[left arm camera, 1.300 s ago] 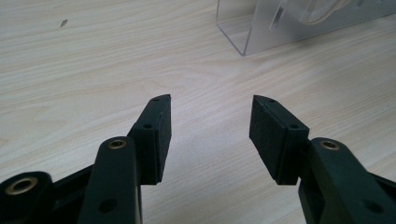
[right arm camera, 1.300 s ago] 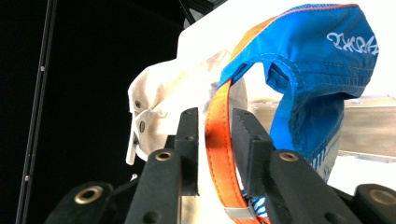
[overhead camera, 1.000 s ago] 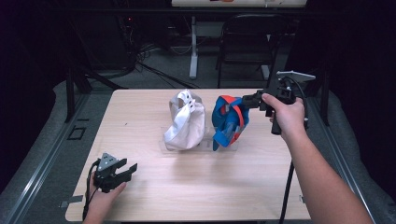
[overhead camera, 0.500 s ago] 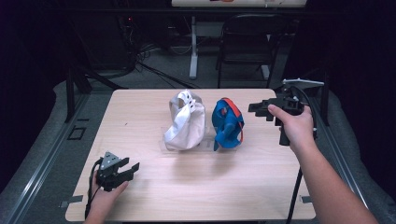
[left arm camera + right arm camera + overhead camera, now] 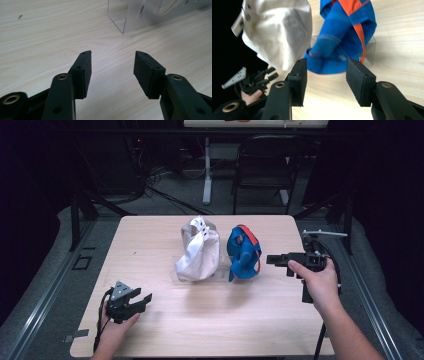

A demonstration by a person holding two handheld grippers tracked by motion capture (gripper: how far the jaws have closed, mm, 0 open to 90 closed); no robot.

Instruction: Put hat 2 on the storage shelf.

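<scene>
A clear stand (image 5: 130,18) mid-desk (image 5: 150,245) carries a white cap (image 5: 198,251) and a blue cap (image 5: 243,252). The right gripper (image 5: 280,260), spread and empty, hangs near the blue cap by the right edge. The left gripper (image 5: 137,301), spread, rests near the front-left corner.

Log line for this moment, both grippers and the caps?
left gripper: open, empty | right gripper: open, empty, beside blue cap | white cap: on clear stand, untouched

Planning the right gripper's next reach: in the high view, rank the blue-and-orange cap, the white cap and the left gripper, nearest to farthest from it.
1. Blue-and-orange fabric cap, just left of the right gripper.
2. White fabric cap, table centre.
3. Left gripper, near-left corner.
</scene>
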